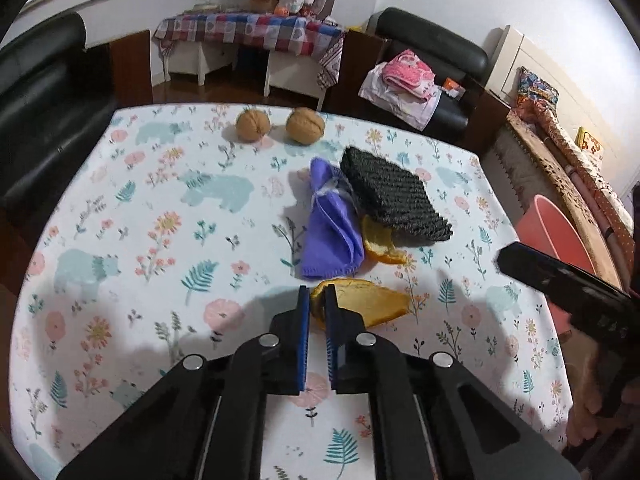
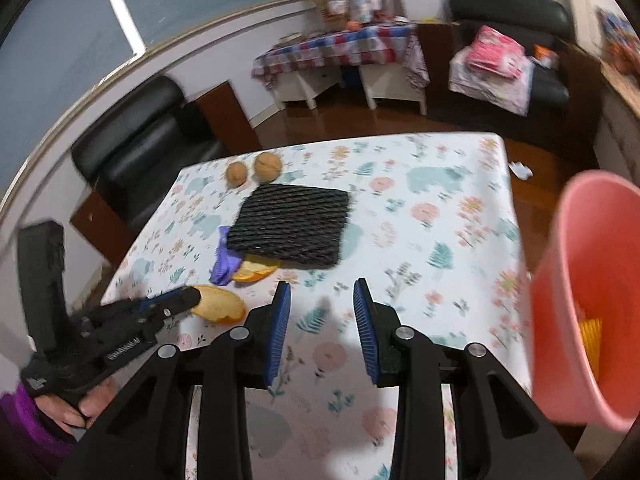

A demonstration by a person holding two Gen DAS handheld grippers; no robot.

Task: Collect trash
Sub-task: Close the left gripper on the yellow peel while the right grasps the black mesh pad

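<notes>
the left tool [image 1: 318, 294] pinches the edge of the nearest orange peel [image 1: 372, 304] at the counter's [image 1: 120, 200] front. the right tool [image 2: 322, 292] hangs spread and empty. next, i judge: lift the peel and carry it to the pink bin [image 2: 580, 280] at the right.

The bench [image 1: 120, 208] (floral cloth) carries two walnuts [image 1: 251, 126], a black mesh pad [image 1: 394, 196], a purple cloth [image 1: 330, 236] and orange peels [image 1: 376, 304].

Black claws [image 2: 322, 292] with blue pads, purple sleeve [image 2: 24, 416].
</notes>
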